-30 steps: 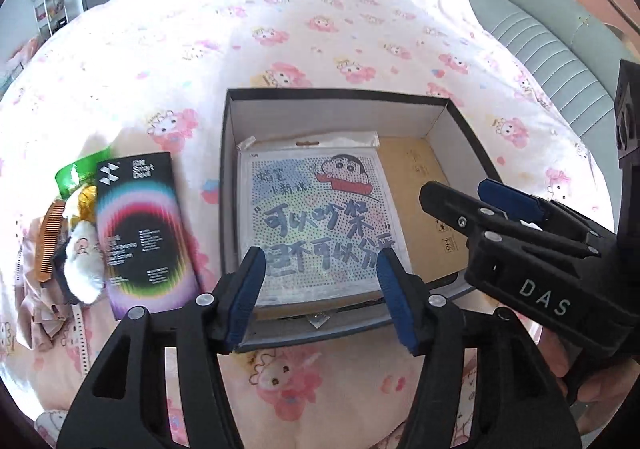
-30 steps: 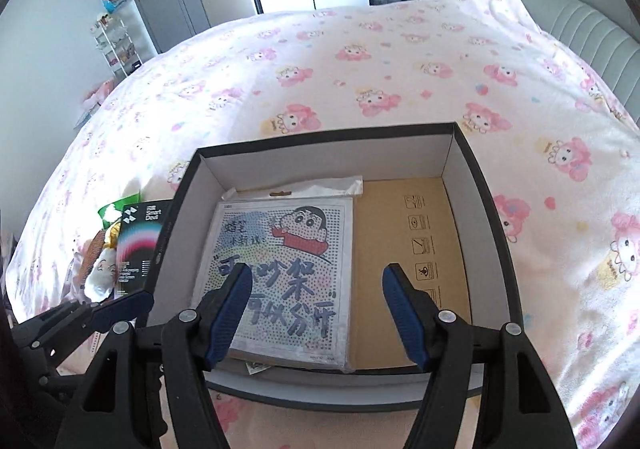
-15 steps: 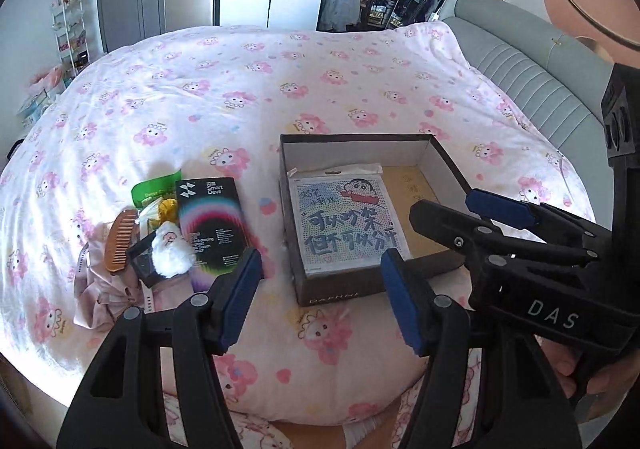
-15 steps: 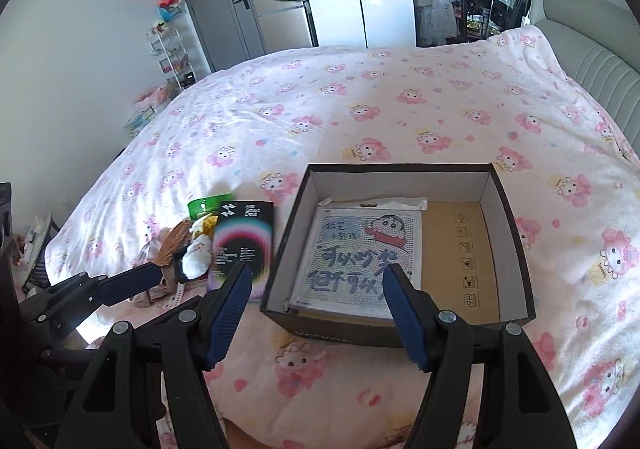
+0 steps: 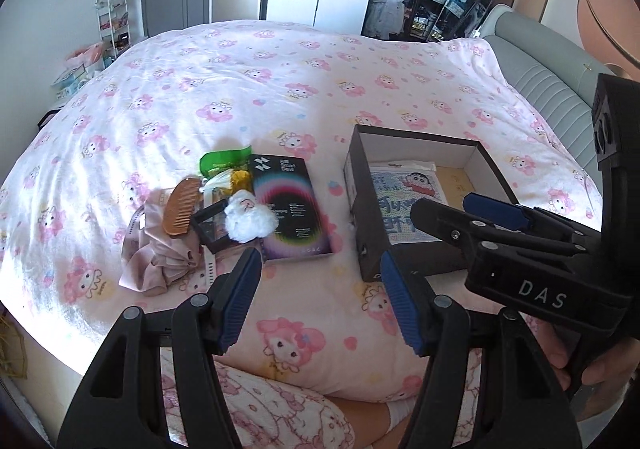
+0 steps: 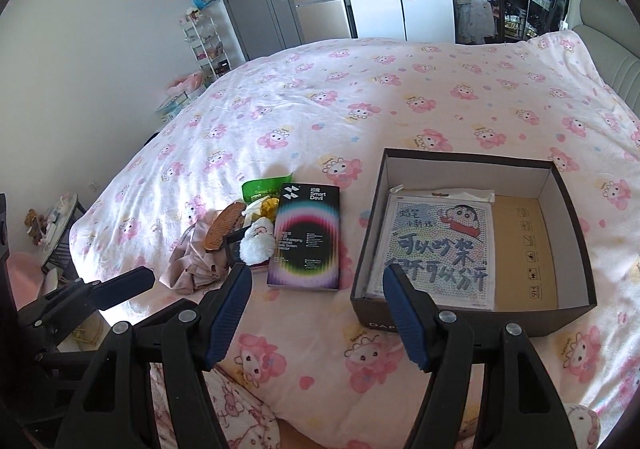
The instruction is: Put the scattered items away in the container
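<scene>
A dark open box (image 6: 568,301) (image 5: 356,173) sits on the bed with a flat cartoon picture pack (image 6: 436,245) (image 5: 396,189) lying inside. Left of it lie a black "Smart Devil" package (image 6: 306,237) (image 5: 286,205), a white plush (image 6: 256,243) (image 5: 248,219), a brown comb (image 6: 222,231) (image 5: 180,211), a green packet (image 6: 260,191) (image 5: 222,161), a small black frame (image 5: 210,223) and a pink cloth (image 6: 196,269) (image 5: 156,261). My left gripper (image 5: 320,301) and right gripper (image 6: 316,313) are open, empty, above the bed's near edge.
The bed has a pink cartoon-print cover (image 6: 360,109). A grey headboard (image 5: 552,89) is on the right. A white rack (image 6: 204,45), grey doors and wardrobes stand at the back. The right gripper (image 5: 460,209) shows in the left wrist view, over the box.
Both grippers have pulled back and up from over the box toward the near edge of the bed. The scattered pile at the left has come fully into view. Both stay open.
</scene>
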Action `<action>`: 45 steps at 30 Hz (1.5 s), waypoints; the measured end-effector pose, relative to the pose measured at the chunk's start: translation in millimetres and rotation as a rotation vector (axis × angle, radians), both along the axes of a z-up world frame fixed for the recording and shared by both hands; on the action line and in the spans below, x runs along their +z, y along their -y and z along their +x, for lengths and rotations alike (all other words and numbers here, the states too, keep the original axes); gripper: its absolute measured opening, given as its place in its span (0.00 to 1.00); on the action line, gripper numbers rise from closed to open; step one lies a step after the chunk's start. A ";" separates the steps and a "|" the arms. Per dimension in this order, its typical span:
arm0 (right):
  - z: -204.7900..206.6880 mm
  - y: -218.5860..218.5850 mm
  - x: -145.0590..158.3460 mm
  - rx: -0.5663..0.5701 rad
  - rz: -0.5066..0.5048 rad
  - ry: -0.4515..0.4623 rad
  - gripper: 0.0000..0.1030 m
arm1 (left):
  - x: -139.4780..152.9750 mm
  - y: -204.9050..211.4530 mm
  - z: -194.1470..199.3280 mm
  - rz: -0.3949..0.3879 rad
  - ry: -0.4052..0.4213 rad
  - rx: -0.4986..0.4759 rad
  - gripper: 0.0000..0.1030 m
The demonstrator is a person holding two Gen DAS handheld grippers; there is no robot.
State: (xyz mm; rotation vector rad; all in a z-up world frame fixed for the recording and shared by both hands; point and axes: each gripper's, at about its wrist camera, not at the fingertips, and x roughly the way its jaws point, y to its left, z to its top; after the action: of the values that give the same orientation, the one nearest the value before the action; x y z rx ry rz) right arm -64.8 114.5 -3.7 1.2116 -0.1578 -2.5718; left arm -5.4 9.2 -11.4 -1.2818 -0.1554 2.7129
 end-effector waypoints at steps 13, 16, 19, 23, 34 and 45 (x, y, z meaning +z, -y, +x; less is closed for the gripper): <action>-43.0 77.3 -79.3 0.039 0.077 0.134 0.63 | -89.2 89.0 -34.8 0.113 0.164 0.221 0.50; -52.1 82.7 -107.2 0.041 0.108 0.189 0.60 | -118.1 94.3 -58.9 0.145 0.230 0.228 0.45; -55.6 88.5 -127.1 0.039 0.162 0.208 0.55 | -142.6 95.8 -79.4 0.218 0.297 0.209 0.45; -62.3 92.6 -142.9 0.058 0.193 0.217 0.54 | -166.8 94.0 -104.5 0.320 0.378 0.171 0.45; -95.1 93.8 -178.4 0.004 0.177 0.281 0.54 | -217.2 70.4 -146.1 0.429 0.447 0.206 0.50; -80.0 85.7 -179.7 0.049 0.126 0.320 0.54 | -199.7 62.0 -135.7 0.449 0.385 0.154 0.26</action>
State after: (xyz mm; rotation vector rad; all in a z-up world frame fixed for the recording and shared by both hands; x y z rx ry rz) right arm -144.9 28.7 -183.4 1.6472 -0.0318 -2.3604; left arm -141.1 -52.8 -211.1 -1.6659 -0.8769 2.3083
